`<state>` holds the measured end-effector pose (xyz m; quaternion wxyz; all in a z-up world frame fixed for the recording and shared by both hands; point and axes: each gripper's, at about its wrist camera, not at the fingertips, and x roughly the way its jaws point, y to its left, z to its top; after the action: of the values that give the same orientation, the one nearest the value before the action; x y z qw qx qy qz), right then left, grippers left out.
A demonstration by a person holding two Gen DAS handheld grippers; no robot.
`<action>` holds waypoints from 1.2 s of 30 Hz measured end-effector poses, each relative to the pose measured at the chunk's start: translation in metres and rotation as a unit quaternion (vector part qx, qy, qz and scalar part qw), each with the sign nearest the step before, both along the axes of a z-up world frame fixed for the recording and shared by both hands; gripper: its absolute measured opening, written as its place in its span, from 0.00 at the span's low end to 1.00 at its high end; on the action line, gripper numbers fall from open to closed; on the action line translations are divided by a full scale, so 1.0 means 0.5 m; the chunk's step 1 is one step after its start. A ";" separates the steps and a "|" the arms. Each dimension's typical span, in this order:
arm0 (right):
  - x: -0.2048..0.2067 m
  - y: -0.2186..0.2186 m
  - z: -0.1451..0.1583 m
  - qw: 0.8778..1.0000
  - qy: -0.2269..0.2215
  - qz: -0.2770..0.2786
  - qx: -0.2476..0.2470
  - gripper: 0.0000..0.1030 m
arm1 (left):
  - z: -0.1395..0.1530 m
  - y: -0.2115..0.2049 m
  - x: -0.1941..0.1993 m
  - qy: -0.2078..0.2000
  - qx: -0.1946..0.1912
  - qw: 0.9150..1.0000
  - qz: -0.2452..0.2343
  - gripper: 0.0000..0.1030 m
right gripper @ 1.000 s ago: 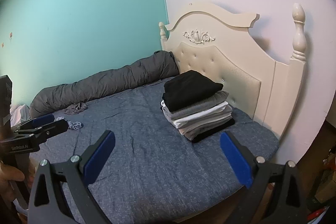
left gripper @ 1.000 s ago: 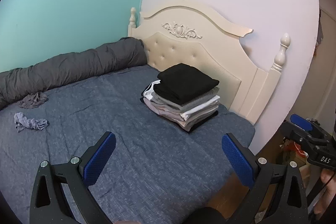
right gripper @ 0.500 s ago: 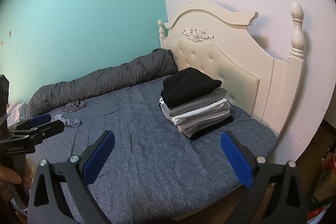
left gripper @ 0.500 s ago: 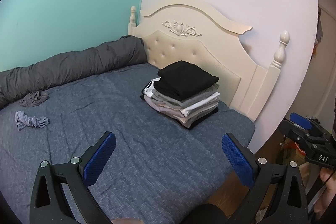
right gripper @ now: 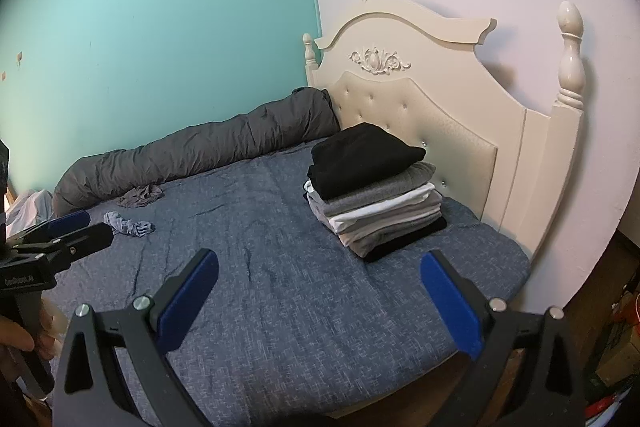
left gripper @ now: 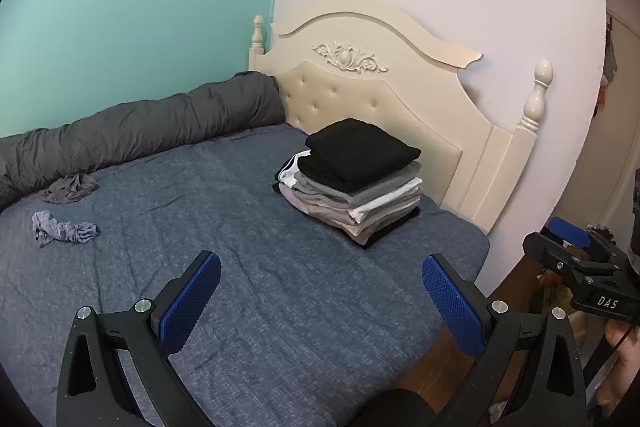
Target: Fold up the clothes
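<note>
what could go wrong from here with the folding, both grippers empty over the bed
1. The folded stack sits near the bed's corner by the headboard, its layers slightly offset; a bump could topple it.
2. The two crumpled garments lie far across the blue sheet, so reaching them may mean a stretch.
3. The left gripper and right gripper are close together, so they could clash.

A home bedroom: a bed [left gripper: 280, 307] in blue-grey sheeting with a cream tufted headboard [left gripper: 372, 99] (carved crest on top), a rolled grey duvet [left gripper: 140, 131] along the teal wall [left gripper: 140, 7].
</note>
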<state>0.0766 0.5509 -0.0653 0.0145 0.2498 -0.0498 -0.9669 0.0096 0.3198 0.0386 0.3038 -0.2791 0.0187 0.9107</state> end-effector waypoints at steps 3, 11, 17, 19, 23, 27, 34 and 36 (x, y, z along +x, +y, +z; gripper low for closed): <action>-0.002 -0.002 0.000 1.000 -0.001 0.001 0.001 0.99 | 0.001 0.003 0.002 0.000 -0.002 1.000 -0.003 1.00; -0.002 0.001 -0.003 1.000 -0.002 0.000 0.002 0.99 | -0.002 0.006 0.002 -0.004 -0.002 1.000 -0.009 1.00; -0.001 -0.004 -0.005 1.000 -0.004 0.001 0.003 0.99 | -0.002 0.007 0.004 -0.004 0.003 1.000 -0.013 1.00; 0.000 -0.003 -0.006 1.000 -0.003 0.002 0.004 0.99 | -0.002 0.006 0.005 -0.005 0.005 1.000 -0.013 1.00; 0.002 -0.003 -0.004 1.000 -0.002 0.001 0.003 0.99 | 0.000 0.005 0.009 0.000 0.002 1.000 -0.006 1.00; -0.001 -0.001 -0.005 1.000 -0.001 0.002 0.003 0.99 | 0.001 0.004 0.007 -0.001 0.004 1.000 -0.004 1.00; -0.001 -0.004 -0.007 1.000 -0.002 0.002 0.003 0.99 | -0.002 0.001 0.008 -0.001 0.006 1.000 -0.008 1.00; -0.001 -0.005 -0.007 1.000 -0.003 0.002 0.003 0.99 | -0.002 0.000 0.008 0.000 0.006 1.000 -0.008 1.00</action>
<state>0.0762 0.5484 -0.0687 0.0153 0.2526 -0.0467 -0.9663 0.0138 0.3199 0.0375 0.3128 -0.2774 0.0156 0.9083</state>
